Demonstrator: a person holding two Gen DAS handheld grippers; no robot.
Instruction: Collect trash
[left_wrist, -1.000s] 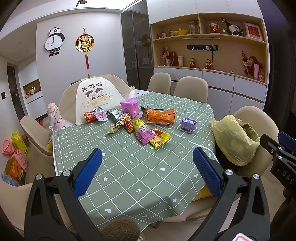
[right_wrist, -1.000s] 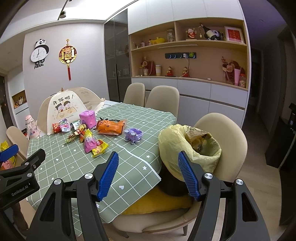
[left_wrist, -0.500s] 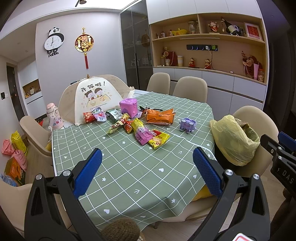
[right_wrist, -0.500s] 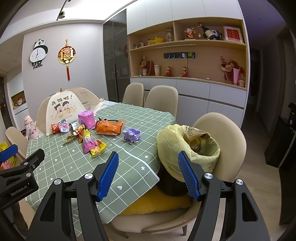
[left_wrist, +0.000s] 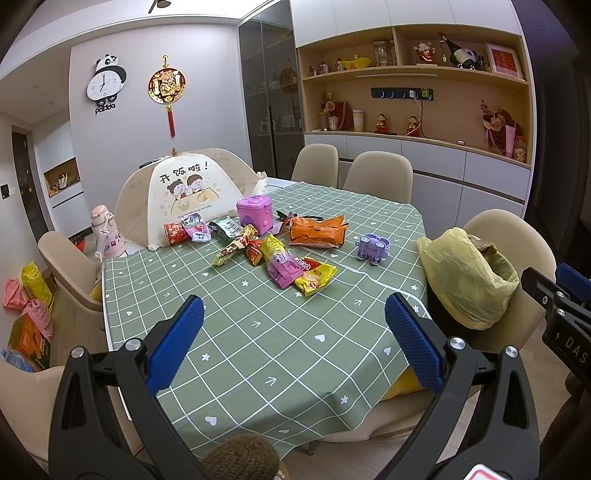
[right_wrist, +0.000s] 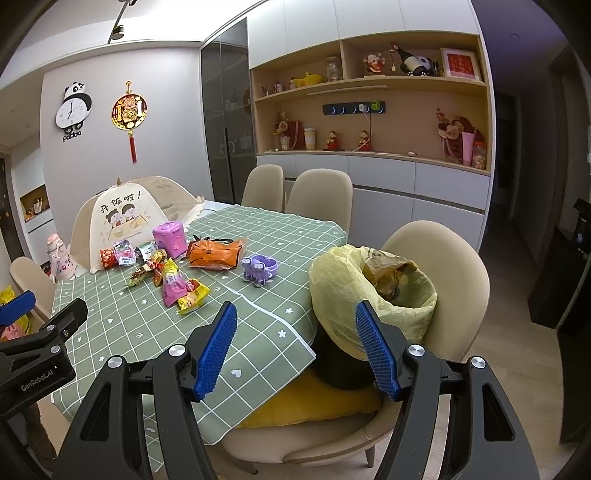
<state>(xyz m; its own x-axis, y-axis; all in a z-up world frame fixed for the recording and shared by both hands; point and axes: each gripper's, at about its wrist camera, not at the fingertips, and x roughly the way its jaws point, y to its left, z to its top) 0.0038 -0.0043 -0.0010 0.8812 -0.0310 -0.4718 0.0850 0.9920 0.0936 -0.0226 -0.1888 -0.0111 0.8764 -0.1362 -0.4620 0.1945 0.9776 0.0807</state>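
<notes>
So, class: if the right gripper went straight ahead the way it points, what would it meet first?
Probably the yellow trash bag on the chair, just past the tablecloth corner; depth is unclear.

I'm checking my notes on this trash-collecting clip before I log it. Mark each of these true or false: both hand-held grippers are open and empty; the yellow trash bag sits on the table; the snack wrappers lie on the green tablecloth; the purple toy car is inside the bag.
1. Both the left hand-held gripper and the right hand-held gripper are open and empty. True.
2. The yellow trash bag sits on the table. False: it lines a dark bin on the beige chair beside the table.
3. The snack wrappers lie on the green tablecloth. True.
4. The purple toy car is inside the bag. False: it stands on the tablecloth.
</notes>
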